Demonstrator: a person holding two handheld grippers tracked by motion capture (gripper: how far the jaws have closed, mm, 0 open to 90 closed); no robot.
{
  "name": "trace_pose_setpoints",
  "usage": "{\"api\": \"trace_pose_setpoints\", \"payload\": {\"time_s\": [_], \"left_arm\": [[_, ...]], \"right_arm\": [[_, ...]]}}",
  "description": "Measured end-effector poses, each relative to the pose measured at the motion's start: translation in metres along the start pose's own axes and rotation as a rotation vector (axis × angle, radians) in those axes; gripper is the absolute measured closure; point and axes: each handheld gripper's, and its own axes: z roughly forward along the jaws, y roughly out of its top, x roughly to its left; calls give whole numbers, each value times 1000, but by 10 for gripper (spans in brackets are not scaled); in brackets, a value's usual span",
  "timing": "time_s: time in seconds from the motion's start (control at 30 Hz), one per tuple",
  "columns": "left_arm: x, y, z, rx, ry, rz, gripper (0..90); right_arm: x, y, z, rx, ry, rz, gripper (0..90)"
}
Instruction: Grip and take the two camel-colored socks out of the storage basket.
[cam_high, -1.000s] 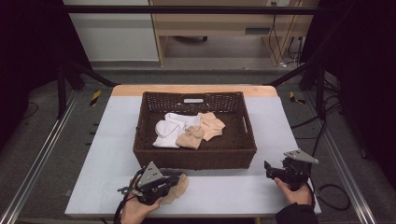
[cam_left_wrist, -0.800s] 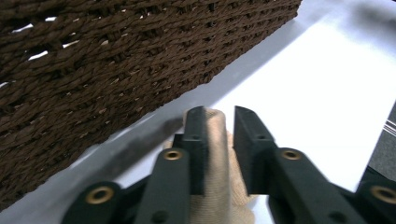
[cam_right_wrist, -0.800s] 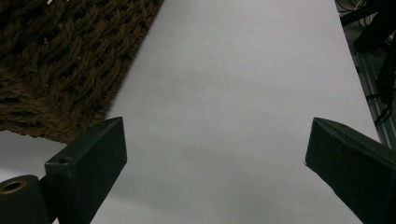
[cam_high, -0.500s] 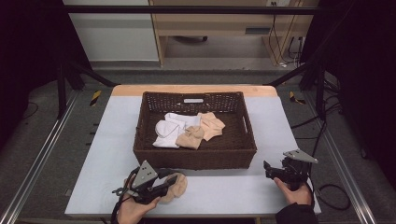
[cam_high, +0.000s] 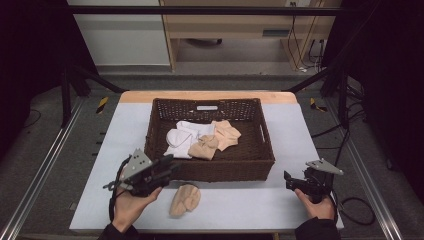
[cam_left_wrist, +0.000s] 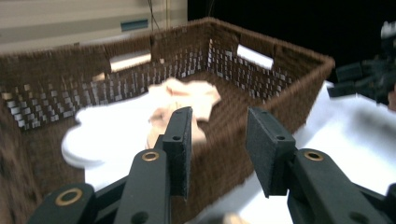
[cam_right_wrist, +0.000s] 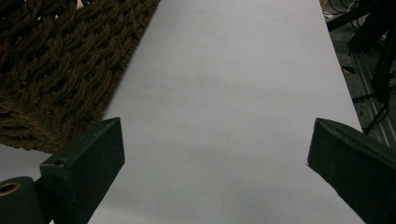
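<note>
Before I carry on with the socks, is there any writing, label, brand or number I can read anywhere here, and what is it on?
None can be read.
Small pale tag on the far wall of the dark brown woven basket: too small to tell whether it bears text.
Pale patch on the wooden furniture behind the table: too small and blurred to read.
The beige rolled sock on the grey table shows no print.

A work table in a dim room, black drapes at both sides

The pale grey table (cam_high: 310, 145) with its wooden far edge stands on a grey floor (cam_high: 45, 125); metal rails (cam_high: 40, 175) run along either side; beyond it, a light wooden cabinet (cam_high: 225, 25) and a white panel (cam_high: 120, 40) line the back; cables (cam_high: 305, 35) hang at right; yellow-black tape (cam_high: 102, 104) marks the floor.
</note>
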Motion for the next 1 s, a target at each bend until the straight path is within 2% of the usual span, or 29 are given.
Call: {"api": "trace_pose_setpoints", "payload": {"time_s": [0.23, 0.33, 0.4, 0.5, 0.67, 0.87, 1.0], "left_arm": [[16, 38, 23, -13, 22, 28, 578], [24, 47, 37, -4, 23, 12, 574], [28, 52, 47, 15, 29, 21, 572], [32, 56, 60, 25, 33, 22, 563], [37, 59, 80, 51, 73, 43, 538], [47, 61, 99, 67, 100, 40, 507], [53, 57, 112, 84, 92, 26, 495]], "right_arm": [[-1, 1, 0, -8, -3, -4, 40], [-1, 1, 0, -6, -1, -5, 41], [-1, 1, 0, -8, -3, -6, 41], [-1, 1, 1, -6, -2, -5, 42], [-1, 2, 3, -7, -2, -12, 42], [-1, 2, 3, -8, -7, -10, 42], [-1, 2, 3, -10, -7, -9, 41]]}}
